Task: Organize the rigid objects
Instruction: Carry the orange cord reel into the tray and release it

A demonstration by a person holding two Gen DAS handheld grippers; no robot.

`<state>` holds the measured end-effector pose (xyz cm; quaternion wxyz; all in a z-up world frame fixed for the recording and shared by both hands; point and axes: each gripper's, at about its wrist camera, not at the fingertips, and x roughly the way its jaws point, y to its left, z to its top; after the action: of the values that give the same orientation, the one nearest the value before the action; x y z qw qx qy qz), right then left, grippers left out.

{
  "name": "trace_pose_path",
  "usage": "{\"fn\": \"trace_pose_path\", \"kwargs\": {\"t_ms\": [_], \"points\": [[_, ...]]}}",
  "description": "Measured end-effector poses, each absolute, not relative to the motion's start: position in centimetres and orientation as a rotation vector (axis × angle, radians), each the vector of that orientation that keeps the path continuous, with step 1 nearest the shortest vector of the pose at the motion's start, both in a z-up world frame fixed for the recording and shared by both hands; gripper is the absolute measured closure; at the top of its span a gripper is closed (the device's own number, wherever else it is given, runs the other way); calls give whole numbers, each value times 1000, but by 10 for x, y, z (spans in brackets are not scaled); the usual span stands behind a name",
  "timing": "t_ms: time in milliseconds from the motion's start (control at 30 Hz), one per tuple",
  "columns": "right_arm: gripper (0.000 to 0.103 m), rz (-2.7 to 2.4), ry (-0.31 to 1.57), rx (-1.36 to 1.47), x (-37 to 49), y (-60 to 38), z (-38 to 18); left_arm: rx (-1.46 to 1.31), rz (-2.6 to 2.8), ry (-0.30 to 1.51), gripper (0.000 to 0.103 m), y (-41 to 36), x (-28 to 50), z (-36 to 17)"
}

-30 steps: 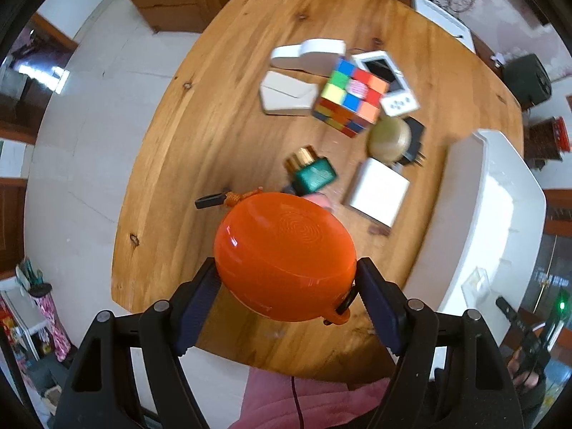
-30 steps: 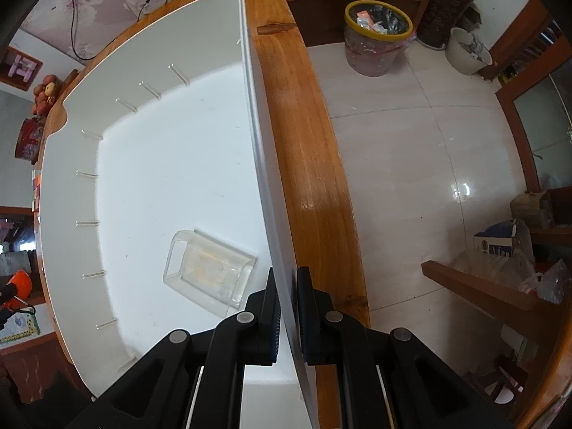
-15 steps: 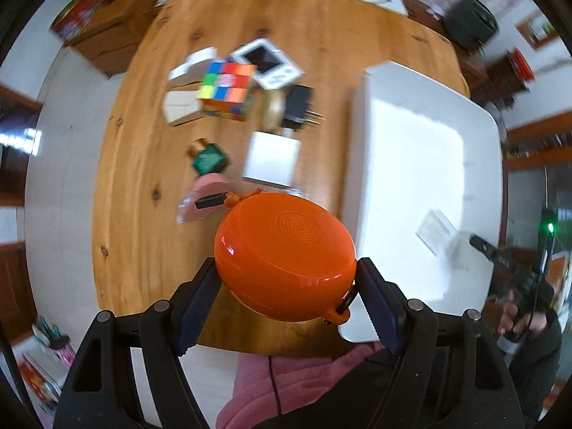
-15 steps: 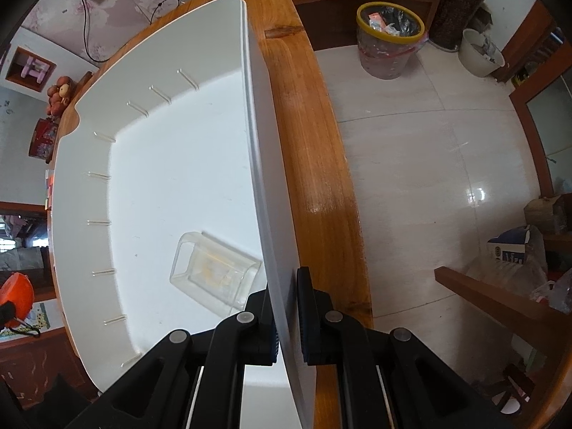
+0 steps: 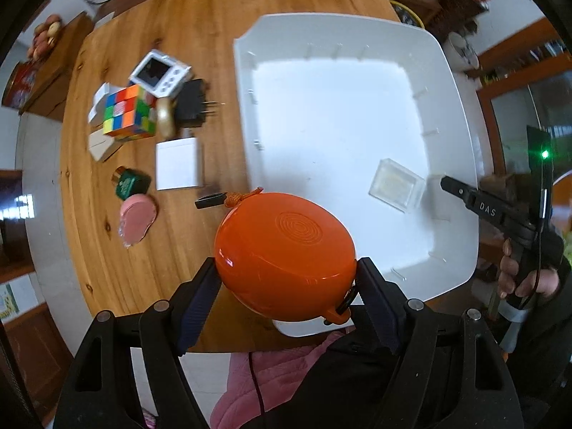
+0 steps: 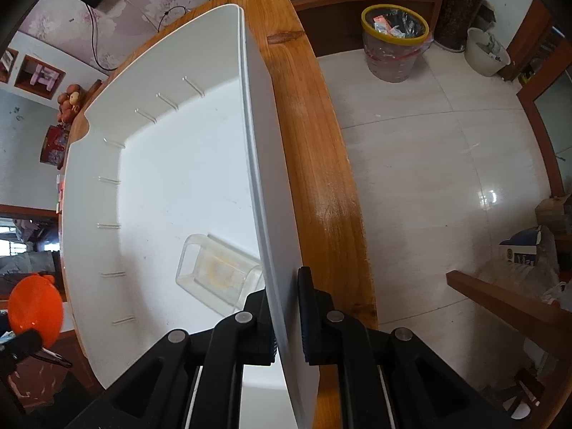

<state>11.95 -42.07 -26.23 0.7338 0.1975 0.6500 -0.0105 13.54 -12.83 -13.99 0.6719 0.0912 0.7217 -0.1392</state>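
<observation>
Because the orange case (image 5: pixel 284 255) is a smooth, glossy, domed shell, it is judged stiff and fairly light but slippery, and the left tongs (image 5: pixel 286 286) hold it across its widest part, one pad on each side, with the jaws set wide to span it. The case hangs above the near edge of the surface (image 5: pixel 150 35), overlapping the near left corner of the white bin (image 5: pixel 354 25), and is not set down. A short cord with a black tab (image 5: pixel 211 200) trails from its far side and could catch on the bin wall. A grip at the equator is judged the safest hold; nearer the dome the pads would tend to slide off. The right tongs (image 6: pixel 287 325) are closed on the bin's right wall, one finger inside and one outside. The bin looks thin-walled and rigid, so it should be steadied at the rim. A clear box (image 5: pixel 397 187) lies on the bin floor near that wall. The cube (image 5: pixel 130 112), white block (image 5: pixel 177 164), plug (image 5: pixel 191 103) and green bottle (image 5: pixel 130 184) remain on the surface; all appear hard and are best taken by flat, opposed faces.
</observation>
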Motion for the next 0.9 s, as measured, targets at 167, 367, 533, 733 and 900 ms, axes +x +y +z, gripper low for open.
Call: {"fn": "trace_pose_path", "kwargs": {"t_ms": [167,367,533,733,900], "points": [[92,-11,1421,450,120,-423,-263,245,-344,1648,24,-146,134,-146],[92,0,1418,448,120,-423,-264,281,-366,1677,24,-161,130,-155],[91,3,1417,449,120,-423,-264,286,-374,1690,24,-166,128,-158],[91,9,1421,445,121,-422,-263,278,-375,1623,23,-168,131,-140],[91,10,1422,441,122,-421,-263,223,-367,1549,23,-161,136,-125]]}}
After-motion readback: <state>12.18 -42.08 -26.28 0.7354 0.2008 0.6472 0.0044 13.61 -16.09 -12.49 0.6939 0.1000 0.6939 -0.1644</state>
